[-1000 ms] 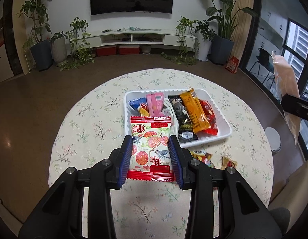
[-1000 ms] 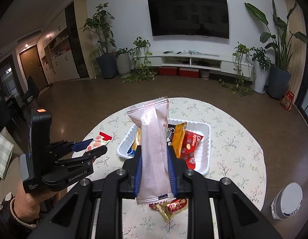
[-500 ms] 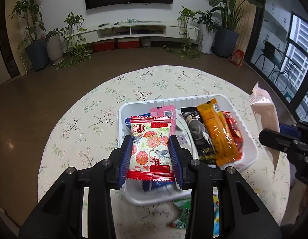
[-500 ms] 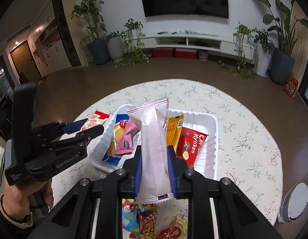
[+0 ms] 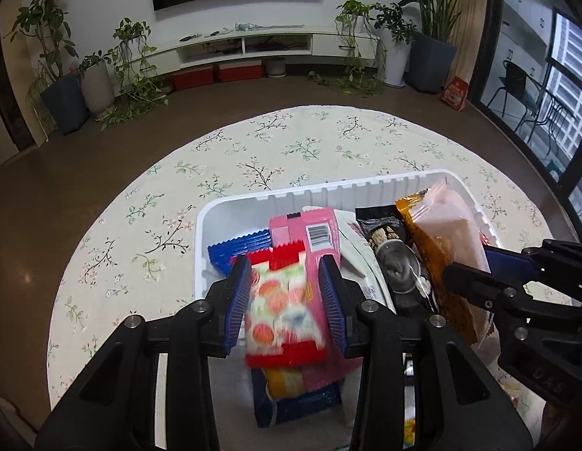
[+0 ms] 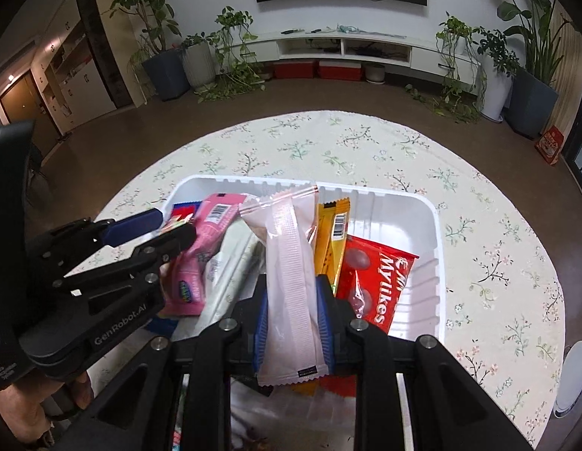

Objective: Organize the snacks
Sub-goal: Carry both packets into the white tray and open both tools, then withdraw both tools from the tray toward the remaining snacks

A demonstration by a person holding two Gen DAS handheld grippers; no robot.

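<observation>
My left gripper (image 5: 285,293) is shut on a red-and-white fruit-print snack packet (image 5: 283,300), low over the left end of the white tray (image 5: 328,191). My right gripper (image 6: 291,300) is shut on a long pale pink packet (image 6: 291,263) that stands upright over the tray's (image 6: 437,263) middle. Each gripper shows in the other's view: the right gripper (image 5: 490,274) with the pale pink packet (image 5: 452,233), and the left gripper (image 6: 155,229). Several snacks lie in the tray: a pink barcode packet (image 5: 317,233), a blue packet (image 5: 238,248), a black packet (image 5: 385,233), orange bars (image 6: 332,236) and a red Mylikes bag (image 6: 377,285).
The tray sits on a round table with a floral cloth (image 5: 291,143). A few loose sweets (image 5: 409,428) lie near the table's front edge, mostly hidden by the fingers. A white round object (image 6: 573,376) stands on the floor at right. A person's hand (image 6: 28,413) holds the left gripper.
Both grippers have come forward and down from above the table's front to low over the tray, still holding their packets. The tray now fills the lower middle of both views.
</observation>
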